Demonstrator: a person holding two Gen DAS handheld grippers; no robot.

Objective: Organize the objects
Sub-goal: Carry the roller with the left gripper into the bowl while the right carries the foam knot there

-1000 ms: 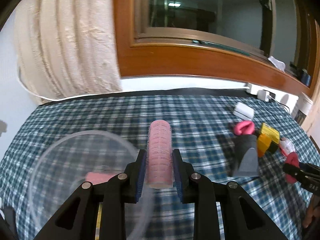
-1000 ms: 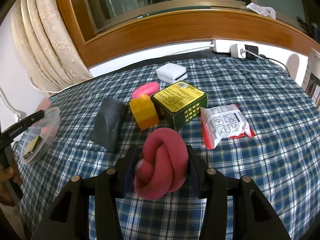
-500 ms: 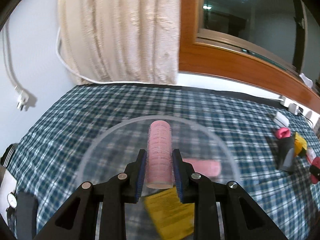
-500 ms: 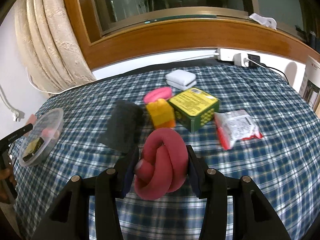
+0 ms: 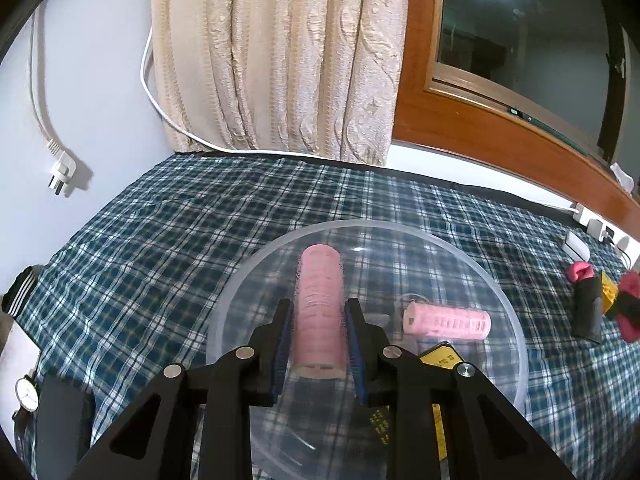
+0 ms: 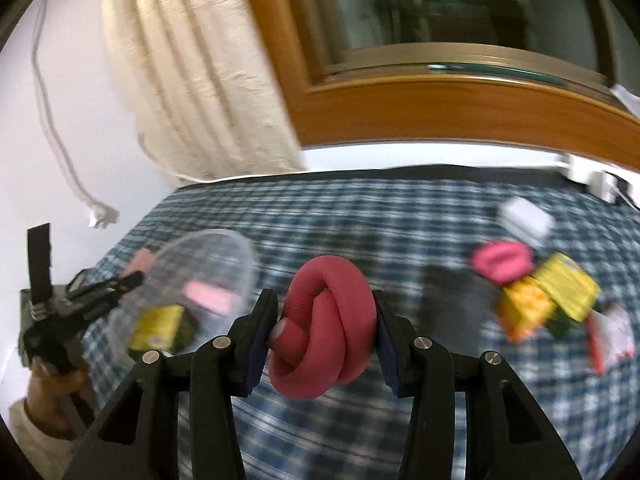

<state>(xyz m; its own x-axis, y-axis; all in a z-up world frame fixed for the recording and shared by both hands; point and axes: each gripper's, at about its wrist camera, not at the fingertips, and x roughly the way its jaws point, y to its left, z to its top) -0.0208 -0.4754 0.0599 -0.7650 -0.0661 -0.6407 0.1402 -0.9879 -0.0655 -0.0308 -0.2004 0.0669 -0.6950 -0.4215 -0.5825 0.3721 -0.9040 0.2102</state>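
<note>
Currently catalogued, item by item.

Left gripper (image 5: 319, 340): jaws closed on a pink roller (image 5: 319, 312), held lengthwise between the blue pads and poised over the clear bowl (image 5: 516, 320).

Bowl contents: a second roller (image 5: 447, 323) lying on its side, and a yellow packet (image 5: 440, 358) at the near wall.

Right gripper (image 6: 325, 332): clamped on a red knotted tube (image 6: 326, 324), carried above the checked cloth (image 6: 360, 216) and well apart from the bowl in that view.

Remaining on the cloth, right side: a pink piece (image 6: 502, 260), an orange block (image 6: 528, 306), a yellow-green box (image 6: 568, 286), a white-and-red packet (image 6: 612, 336), a white box (image 6: 524, 216). All are motion-blurred.

Step in hand, as judged: the roller is to be released into the bowl. It would best be lowered close to the floor of the bowl and let go over the bare left half, so that it does not bounce off the second roller or roll out. The jaws should be opened only when clear of the rim.

Writing: small dark print is seen on the yellow packet, too small to be read. No brand can be made out anywhere.
</note>
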